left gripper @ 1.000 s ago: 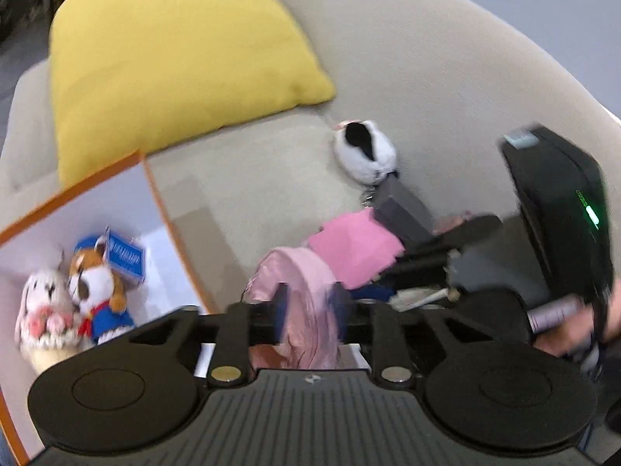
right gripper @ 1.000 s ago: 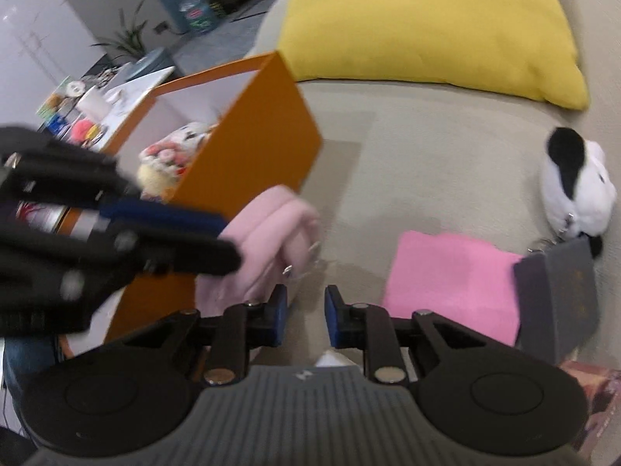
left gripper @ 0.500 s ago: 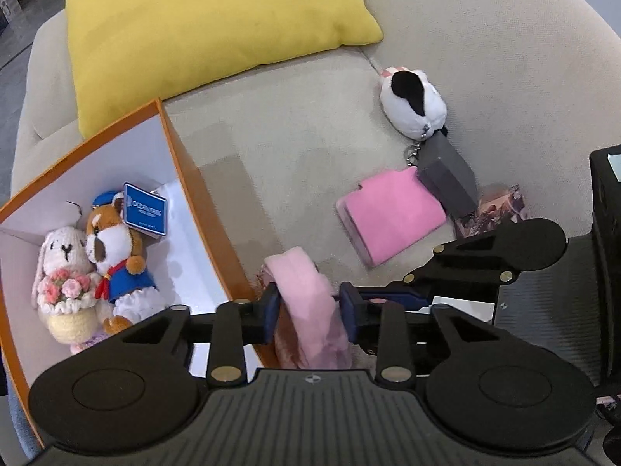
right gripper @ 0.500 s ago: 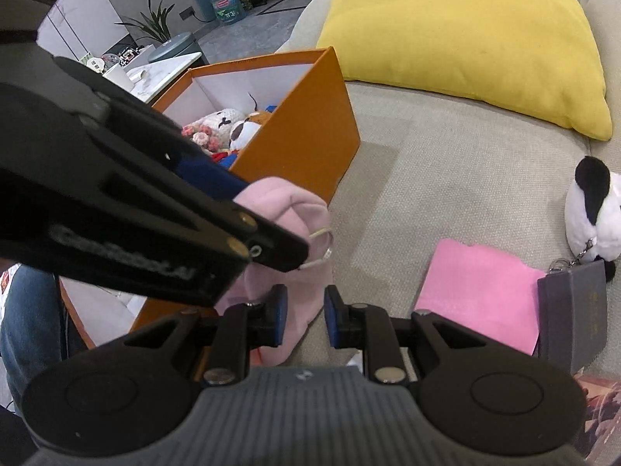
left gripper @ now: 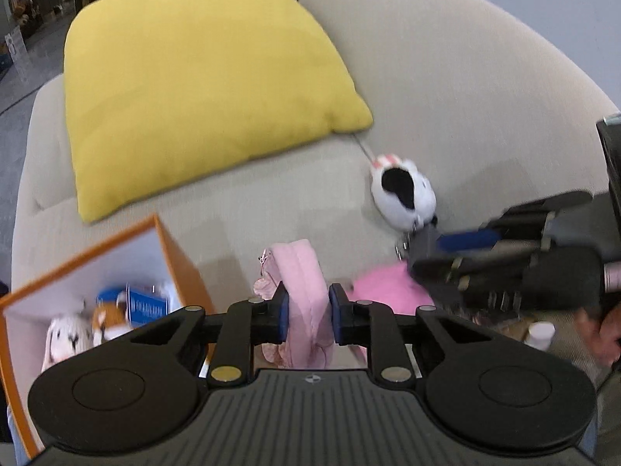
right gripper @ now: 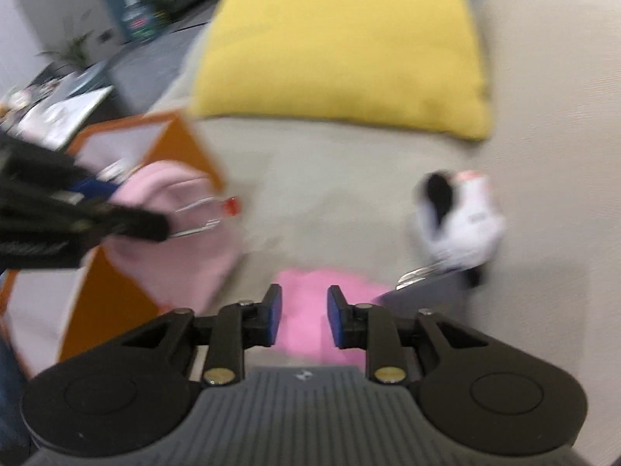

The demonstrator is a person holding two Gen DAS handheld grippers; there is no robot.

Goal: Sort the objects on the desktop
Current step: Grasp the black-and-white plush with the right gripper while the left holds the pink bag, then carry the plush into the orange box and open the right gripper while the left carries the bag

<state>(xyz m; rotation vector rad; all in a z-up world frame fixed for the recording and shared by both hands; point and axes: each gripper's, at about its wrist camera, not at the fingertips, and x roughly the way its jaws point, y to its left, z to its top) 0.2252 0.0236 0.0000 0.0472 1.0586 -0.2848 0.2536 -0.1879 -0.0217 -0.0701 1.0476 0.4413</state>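
My left gripper [left gripper: 306,316] is shut on a soft pale pink pouch [left gripper: 300,291] and holds it in the air beside the orange box [left gripper: 176,260]. The pouch also shows in the right wrist view [right gripper: 170,229], at the box's corner [right gripper: 194,143]. My right gripper [right gripper: 300,320] is slightly open and empty, above a bright pink cloth [right gripper: 310,291] on the sofa seat. It also shows in the left wrist view [left gripper: 465,256], at the right. A black-and-white plush keychain [left gripper: 403,194] lies behind the cloth, next to a grey card holder [right gripper: 427,299].
The orange box holds a bunny plush [left gripper: 66,339], a dog plush [left gripper: 112,318] and a blue tag. A yellow pillow [left gripper: 194,85] leans on the beige sofa back [left gripper: 465,77]. A small white bottle [left gripper: 537,334] sits at the right.
My left gripper has lifted and tilted with the pink pouch. My right gripper has swung right, from the pouch to over the pink cloth. Both views are motion-blurred.
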